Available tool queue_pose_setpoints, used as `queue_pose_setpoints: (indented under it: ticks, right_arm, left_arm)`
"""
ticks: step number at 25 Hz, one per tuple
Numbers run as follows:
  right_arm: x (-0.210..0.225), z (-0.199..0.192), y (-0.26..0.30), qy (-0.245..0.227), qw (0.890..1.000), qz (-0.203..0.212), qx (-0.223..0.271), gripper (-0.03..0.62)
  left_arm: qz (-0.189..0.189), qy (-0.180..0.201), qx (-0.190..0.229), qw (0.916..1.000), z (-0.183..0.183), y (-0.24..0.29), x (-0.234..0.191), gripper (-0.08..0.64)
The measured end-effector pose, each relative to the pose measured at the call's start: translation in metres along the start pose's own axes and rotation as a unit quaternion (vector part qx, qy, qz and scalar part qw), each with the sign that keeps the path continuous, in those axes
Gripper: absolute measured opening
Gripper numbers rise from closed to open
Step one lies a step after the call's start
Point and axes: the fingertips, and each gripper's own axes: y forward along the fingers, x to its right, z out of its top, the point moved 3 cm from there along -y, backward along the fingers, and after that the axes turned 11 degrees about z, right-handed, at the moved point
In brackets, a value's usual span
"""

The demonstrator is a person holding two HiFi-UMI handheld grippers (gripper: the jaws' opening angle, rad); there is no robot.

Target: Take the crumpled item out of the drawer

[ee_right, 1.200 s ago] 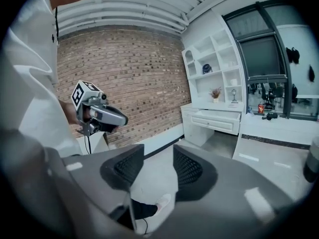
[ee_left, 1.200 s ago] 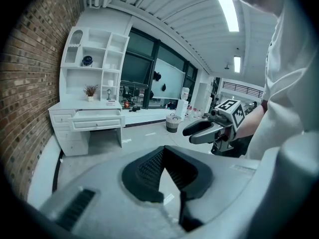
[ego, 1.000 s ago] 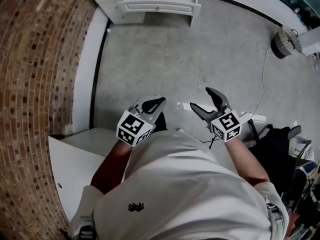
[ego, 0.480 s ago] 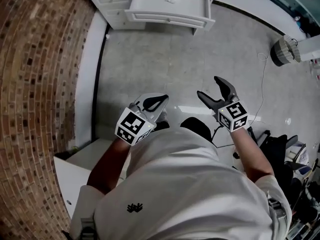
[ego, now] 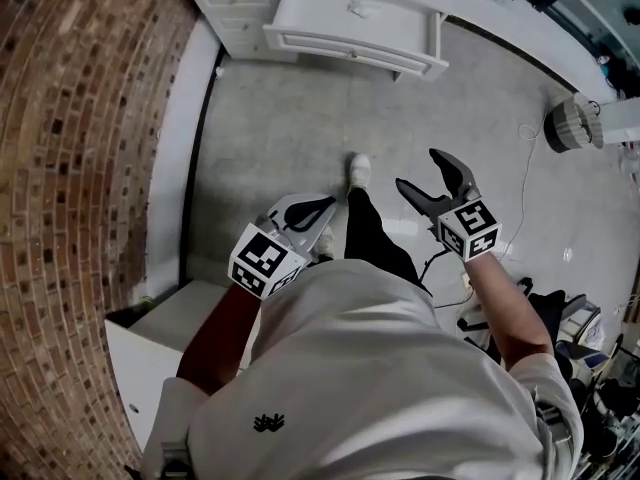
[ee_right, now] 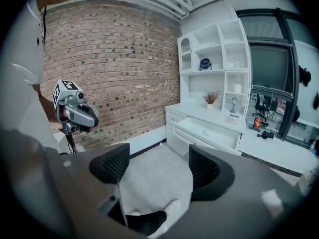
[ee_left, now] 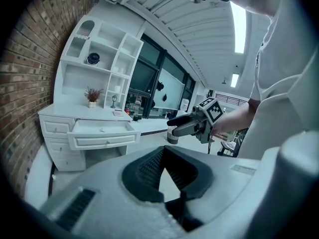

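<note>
The left claw [ee_left: 163, 149] is closed, its tips meeting with nothing between them. The right claw [ee_right: 158, 163] is wide open and empty; through its gap only the floor [ego: 280, 128] and a shoe [ego: 358, 168] show. In the head view the left claw sits at 9 o'clock of the right one, the two near each other and level, both in the air above the floor and well apart from the furniture.

At 12 o'clock of the claws stands a white desk [ee_right: 174, 118] against the far wall, with a brick wall [ego: 80, 118] at 9 o'clock. One drawer [ego: 340, 46] is pulled out. On its pale bottom lies the item [ego: 357, 8], a small light lump near the middle; it is too small to make out its creases. The rest of the drawer looks bare. The smaller drawers at 9 o'clock of it are shut.

On the desk top, at 12 o'clock of the drawer, a pot [ee_right: 211, 102] holds dry sprigs. Shelves [ee_right: 219, 59] rise above it; one compartment holds a dark round thing [ee_right: 205, 63].
</note>
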Motion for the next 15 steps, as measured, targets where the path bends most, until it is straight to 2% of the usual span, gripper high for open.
queue_pose_setpoints:
  ticks: [8,15]
  right_arm:
    - [0.061,0.026,0.046,0.003,0.999,0.03,0.014,0.382]
    - [0.134,0.057,0.08,-0.01,0.998,0.058,0.017,0.379]
  left_arm:
    - [0.018,0.005,-0.008,0.9998,0.033,0.038,-0.043,0.006]
    - [0.024,0.021,0.0,0.9995,0.089,0.093,-0.081,0.006]
